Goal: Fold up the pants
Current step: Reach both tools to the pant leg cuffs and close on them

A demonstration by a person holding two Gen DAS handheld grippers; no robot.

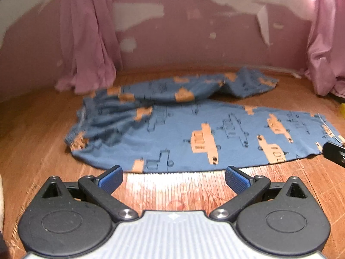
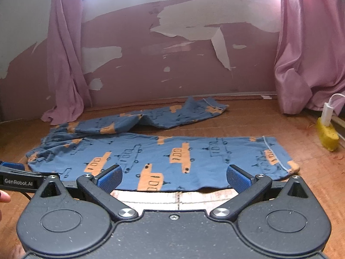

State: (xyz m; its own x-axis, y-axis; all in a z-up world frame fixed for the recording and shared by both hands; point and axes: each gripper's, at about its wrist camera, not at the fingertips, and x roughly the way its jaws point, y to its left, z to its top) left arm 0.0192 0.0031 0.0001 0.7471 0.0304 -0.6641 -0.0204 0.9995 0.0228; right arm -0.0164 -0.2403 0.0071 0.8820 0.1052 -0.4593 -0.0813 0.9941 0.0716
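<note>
The blue pants point(image 2: 151, 157), printed with orange and outlined vehicles, lie spread on a wooden floor point(image 2: 248, 118), waistband bunched at the left and both legs running to the right; the near leg lies flat, while the far leg point(image 2: 172, 116) is rumpled and angles away toward the wall, leaving a wedge of bare floor between the two. The left gripper point(image 1: 173, 178) hovers low just short of the near edge of the cloth, its blue-padded fingers point(image 1: 111, 178) spread wide apart and holding nothing. The right gripper point(image 2: 174, 178) sits likewise at the near hem side, tongs wide apart and empty, its tips over the edge of the near leg. In the right wrist view the left gripper's body shows at the far left beside the waistband, with a fingertip of the person below it. Behind the pants stands a pink wall point(image 2: 172, 43) with large patches of peeling paint, pink curtains point(image 2: 64, 64) hanging at either side down to the floor. A yellow object point(image 2: 327, 136) with a white plug and cable sits at the right, well apart from the hems
</note>
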